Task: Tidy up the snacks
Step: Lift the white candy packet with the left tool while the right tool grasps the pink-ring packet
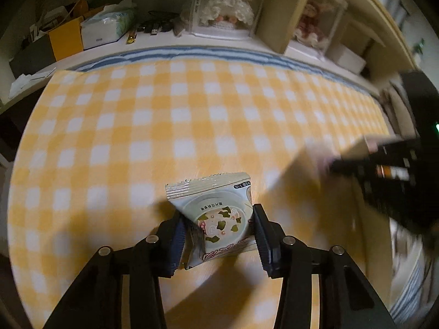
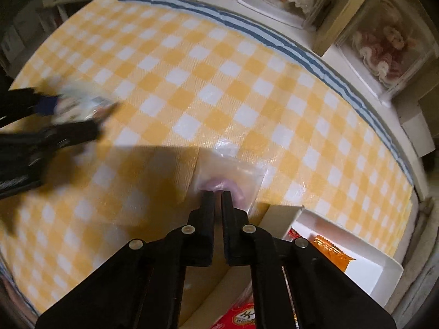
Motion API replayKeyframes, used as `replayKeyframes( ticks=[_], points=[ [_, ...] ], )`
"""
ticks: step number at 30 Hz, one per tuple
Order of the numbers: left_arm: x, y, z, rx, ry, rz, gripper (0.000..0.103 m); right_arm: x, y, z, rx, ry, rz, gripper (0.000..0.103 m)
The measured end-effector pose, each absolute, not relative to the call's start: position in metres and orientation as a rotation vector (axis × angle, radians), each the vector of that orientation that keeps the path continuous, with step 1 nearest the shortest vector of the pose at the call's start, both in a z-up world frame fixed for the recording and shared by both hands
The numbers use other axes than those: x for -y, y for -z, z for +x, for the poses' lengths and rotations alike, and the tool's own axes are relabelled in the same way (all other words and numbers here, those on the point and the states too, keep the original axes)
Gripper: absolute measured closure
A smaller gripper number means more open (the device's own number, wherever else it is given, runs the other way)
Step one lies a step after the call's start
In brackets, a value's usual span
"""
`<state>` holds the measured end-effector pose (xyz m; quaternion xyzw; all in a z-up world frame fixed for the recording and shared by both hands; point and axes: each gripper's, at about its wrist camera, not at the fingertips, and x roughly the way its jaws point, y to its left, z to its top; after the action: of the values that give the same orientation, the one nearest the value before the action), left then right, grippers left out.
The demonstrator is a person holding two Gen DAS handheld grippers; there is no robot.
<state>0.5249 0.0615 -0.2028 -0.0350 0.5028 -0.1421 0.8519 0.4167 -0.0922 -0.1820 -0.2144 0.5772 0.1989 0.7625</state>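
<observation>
My left gripper [image 1: 219,219] is shut on a pale green soup snack packet [image 1: 216,213] and holds it over the yellow checked tablecloth [image 1: 164,126]. My right gripper [image 2: 218,194] is shut on a clear packet with a pink sweet inside [image 2: 227,176], held above the cloth. The right gripper shows blurred at the right of the left wrist view [image 1: 356,164]. The left gripper with its packet shows blurred at the left of the right wrist view [image 2: 82,112].
A white box [image 2: 384,268] holding orange snack packets [image 2: 332,252] sits at the near right, with a cardboard flap beside it. A red packet [image 2: 241,318] lies below. Doll display cases [image 1: 227,5], a tissue box [image 1: 107,24] and shelves line the far edge.
</observation>
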Motion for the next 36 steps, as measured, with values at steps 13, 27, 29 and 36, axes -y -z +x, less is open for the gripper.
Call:
replayKeyframes(
  ticks=[13, 27, 29, 36],
  points=[
    [-0.081, 0.181, 0.437, -1.031, 0.309, 0.075, 0.056, 0.071, 0.17, 0.403, -1.322, -0.611, -0.286, 0.102],
    [-0.091, 0.182, 0.412, -1.047, 0.254, 0.036, 0.033, 0.102, 0.179, 0.435, -1.406, -0.419, -0.16, 0.044],
    [-0.095, 0.181, 0.411, -1.046, 0.263, 0.008, 0.033, 0.093, 0.189, 0.432, -1.413, -0.42, -0.245, 0.04],
    [-0.093, 0.18, 0.409, -1.055, 0.288, 0.005, 0.054, 0.067, 0.194, 0.42, -1.384, -0.478, -0.326, 0.051]
  ],
)
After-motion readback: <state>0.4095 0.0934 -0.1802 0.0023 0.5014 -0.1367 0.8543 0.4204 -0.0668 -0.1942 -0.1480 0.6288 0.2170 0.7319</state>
